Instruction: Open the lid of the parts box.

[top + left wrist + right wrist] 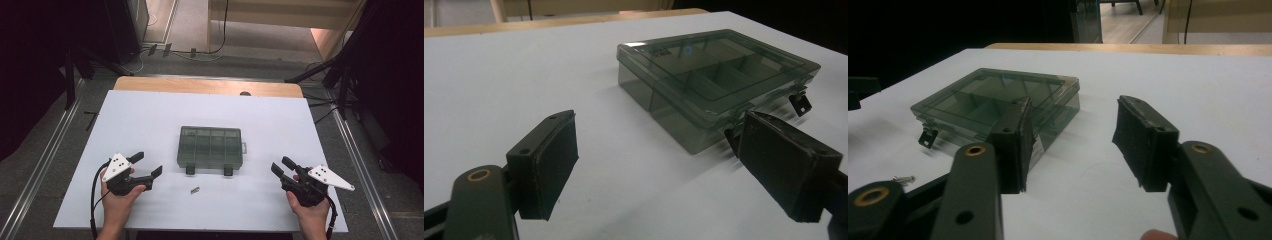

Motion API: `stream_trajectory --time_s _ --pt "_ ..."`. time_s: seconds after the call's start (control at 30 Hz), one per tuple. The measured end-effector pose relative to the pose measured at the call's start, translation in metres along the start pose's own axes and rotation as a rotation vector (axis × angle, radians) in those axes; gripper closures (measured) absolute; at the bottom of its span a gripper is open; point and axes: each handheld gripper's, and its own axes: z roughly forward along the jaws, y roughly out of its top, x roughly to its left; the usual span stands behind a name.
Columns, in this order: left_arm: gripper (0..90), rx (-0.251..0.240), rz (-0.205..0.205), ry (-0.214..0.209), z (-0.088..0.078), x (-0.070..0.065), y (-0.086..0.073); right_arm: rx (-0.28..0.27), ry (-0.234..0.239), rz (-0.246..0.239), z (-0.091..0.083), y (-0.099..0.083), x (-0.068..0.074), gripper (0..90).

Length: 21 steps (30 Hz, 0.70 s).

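A smoky transparent compartment box (211, 147) lies shut in the middle of the white tabletop, its two dark latches (190, 170) hanging open at the near side. A small metal screw (195, 190) lies loose in front of it. My left gripper (148, 164) is held left of the box, open with nothing between its pads. In the left gripper view the box (719, 80) sits ahead and to the right of the gripper (664, 165). My right gripper (280, 164) is held right of the box, also open and holding nothing. From the right gripper (1080, 142) the box (993, 100) and the screw (904, 178) lie to the left.
The white sheet (150, 120) covers a wooden table whose far edge (205, 86) shows. Dark stands and cables lie on the floor beyond and to both sides. Bare surface surrounds the box on all sides.
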Motion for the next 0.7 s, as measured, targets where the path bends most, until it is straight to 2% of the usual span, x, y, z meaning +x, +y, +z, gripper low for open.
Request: stream_trajectory --time_s 0.1,0.17,0.3,0.43,0.53,0.7 --pt "32.2 0.012 -0.013 0.015 0.005 -0.003 0.0 0.037 0.028 -0.01 0.006 -0.003 0.002 64.6" --pt "44.7 0.025 -0.007 0.027 0.007 -0.006 0.0 0.062 0.041 -0.011 0.011 -0.005 0.005 68.8" --pt "68.5 0.055 0.011 0.014 0.013 -0.013 0.002 0.102 0.057 -0.013 0.019 -0.01 0.008 79.9" --pt "86.6 0.089 0.005 -0.022 0.021 -0.016 0.001 0.134 0.062 -0.012 0.024 -0.012 0.01 89.2" --pt "89.9 0.102 0.007 -0.022 0.024 -0.019 0.001 0.148 0.073 -0.006 0.029 -0.012 0.012 90.0" --pt "90.0 0.12 0.003 -0.056 0.033 -0.024 0.001 0.178 0.083 -0.018 0.038 -0.012 0.018 90.0"
